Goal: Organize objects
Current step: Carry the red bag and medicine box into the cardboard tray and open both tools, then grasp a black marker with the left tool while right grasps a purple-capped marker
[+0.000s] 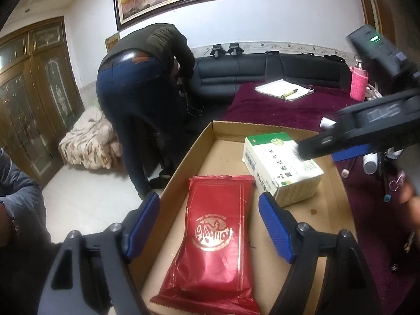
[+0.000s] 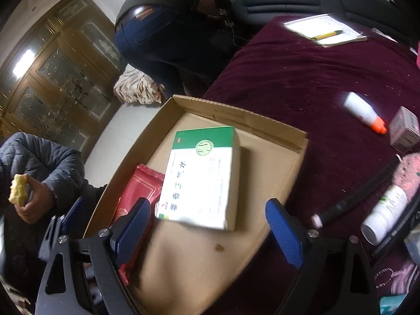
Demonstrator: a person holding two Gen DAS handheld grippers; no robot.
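Here, at the far left of the right wrist view, a person in a grey padded jacket (image 2: 44, 162) holds a bitten pale yellow piece of food (image 2: 17, 189) in 1 hand. Next comes the shallow brown cardboard tray (image 1: 181, 162), sitting at the edge of a table covered in dark maroon velvet cloth (image 2: 302, 84). Inside the tray, on its left side, lies the flat red foil packet with a gold round emblem (image 1: 215, 236); the left gripper (image 1: 208, 229) hangs over it with its 2 blue-padded fingers spread wide on either side, grasping nothing. Just to the right of the packet, also in the tray, rests the white rectangular carton with a green band and dark printed characters (image 2: 202, 176), its near left corner overlapping the packet's edge. The right gripper (image 2: 210, 233) hovers above the tray's near end with its blue pads released and far apart, empty, the carton lying just beyond them. Behind the tray a person in blue jeans and a dark top (image 1: 136, 89) bends over toward a black leather sofa (image 1: 262, 71). Further right on the cloth lie a white notepad (image 2: 325, 30) with a yellow pen (image 2: 326, 35) on it, a small white bottle with an orange cap (image 2: 363, 111), a black rod-like object (image 2: 359, 197) and a white cylindrical bottle (image 2: 384, 214).
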